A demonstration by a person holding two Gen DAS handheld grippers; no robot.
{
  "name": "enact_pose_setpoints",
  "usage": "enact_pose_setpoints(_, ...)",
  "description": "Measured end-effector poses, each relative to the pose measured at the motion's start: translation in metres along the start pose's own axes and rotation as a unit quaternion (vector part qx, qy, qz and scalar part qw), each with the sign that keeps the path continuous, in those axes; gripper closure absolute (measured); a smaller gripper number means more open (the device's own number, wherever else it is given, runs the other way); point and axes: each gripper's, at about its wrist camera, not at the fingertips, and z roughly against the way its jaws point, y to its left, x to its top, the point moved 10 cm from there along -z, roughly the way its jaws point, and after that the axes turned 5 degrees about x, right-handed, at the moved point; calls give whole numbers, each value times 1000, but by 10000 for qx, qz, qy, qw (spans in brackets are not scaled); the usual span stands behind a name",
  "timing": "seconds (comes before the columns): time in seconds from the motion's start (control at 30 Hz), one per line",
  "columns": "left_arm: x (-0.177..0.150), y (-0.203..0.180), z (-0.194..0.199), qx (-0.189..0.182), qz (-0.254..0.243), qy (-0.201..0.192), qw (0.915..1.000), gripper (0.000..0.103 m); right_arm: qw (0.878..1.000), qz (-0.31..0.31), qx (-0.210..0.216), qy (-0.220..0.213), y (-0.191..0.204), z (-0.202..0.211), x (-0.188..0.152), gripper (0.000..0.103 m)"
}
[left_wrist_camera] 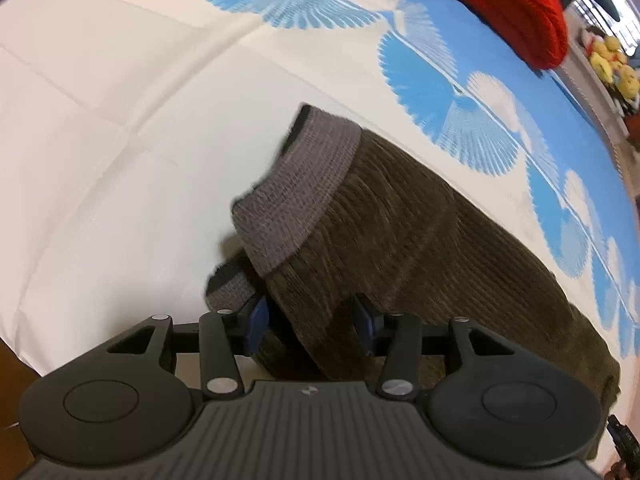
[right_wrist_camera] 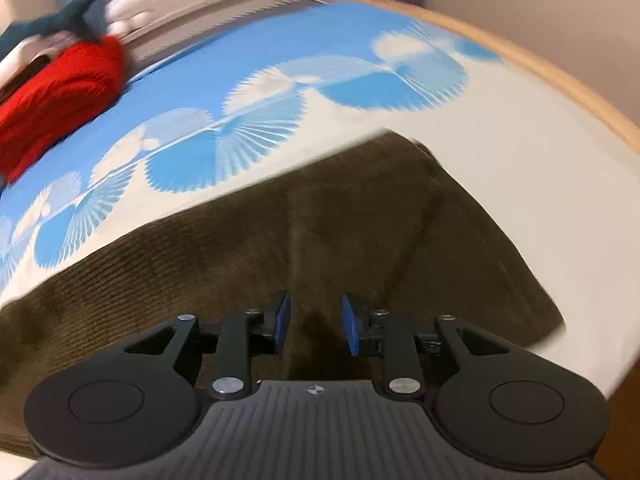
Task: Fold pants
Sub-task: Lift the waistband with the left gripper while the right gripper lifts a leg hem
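Both grippers parted over olive corduroy pants [right_wrist_camera: 280,232] on the patterned bedsheet [left_wrist_camera: 100,128]: left gripper [left_wrist_camera: 312,324] straddling a leg fold beside the grey cuffs [left_wrist_camera: 296,196], right gripper [right_wrist_camera: 316,320] above flat cloth, gripping nothing. Best: smooth layers, align cuffs, then regrasp for next fold.

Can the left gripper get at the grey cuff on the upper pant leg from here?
Probably yes: the grey cuff lies exposed on the pants, just ahead of the left gripper, whose jaws stand apart with nothing covering the cuff.
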Motion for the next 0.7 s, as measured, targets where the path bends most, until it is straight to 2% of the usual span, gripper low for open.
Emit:
enact_pose_setpoints(0.1, 9, 0, -4, -66, 251, -27, 9997, 52, 9987, 383, -299, 165, 13, -25, 2, 61)
enact_pose_setpoints(0.17, 11, 1, -9, 46, 262, 45, 9996, 54, 9949, 672, -619, 424, 16, -41, -7, 61)
enact_pose_setpoints(0.2, 12, 1, -11, 146, 227, 54, 9996, 58, 9915, 848, -826, 533, 15, -48, -9, 61)
enact_pose_setpoints(0.23, 13, 1, -12, 236, 179, 49, 9996, 66, 9886, 968, -1009, 551, 14, -50, -8, 61)
enact_pose_setpoints(0.3, 16, 0, -13, 285, 128, 31, 9995, 75, 9864, 980, -1223, 497, 9, -49, -3, 65)
enact_pose_setpoints(0.33, 17, 0, -11, 262, 149, -1, 9995, 83, 9871, 854, -1284, 437, 5, -45, 1, 69)
enact_pose_setpoints(0.37, 20, -2, -8, 210, 151, -79, 9996, 86, 9884, 661, -1318, 353, -1, -41, 4, 79)
enact_pose_setpoints(0.4, 22, -4, -4, 197, 88, -168, 9996, 88, 9904, 385, -1307, 227, -9, -33, 10, 95)
enact_pose_setpoints(0.47, 31, -13, 11, 110, -49, -539, 9985, 91, 9927, -340, -1131, -242, -24, -11, 22, 96)
enact_pose_setpoints(0.5, 38, -18, 26, -74, -50, -878, 9961, 92, 9908, -787, -895, -637, -32, 8, 31, 96)
enact_pose_setpoints(0.53, 46, -24, 46, -292, -71, -1302, 9910, 93, 9850, -1205, -589, -1082, -39, 28, 40, 96)
enact_pose_setpoints(0.57, 51, -27, 64, -453, -124, -1684, 9846, 93, 9734, -1641, -243, -1579, -47, 51, 46, 97)
enact_pose_setpoints(0.6, 53, -28, 77, -561, -178, -1936, 9793, 93, 9641, -1894, -77, -1862, -54, 67, 48, 97)
enact_pose_setpoints(0.63, 53, -28, 88, -670, -223, -2110, 9749, 93, 9559, -2106, -4, -2048, -63, 80, 45, 97)
enact_pose_setpoints(0.67, 49, -27, 91, -744, -278, -2071, 9751, 93, 9518, -2270, -31, -2063, -73, 86, 39, 97)
enact_pose_setpoints(0.7, 41, -25, 83, -699, -389, -1815, 9801, 93, 9505, -2447, -48, -1913, -84, 85, 29, 97)
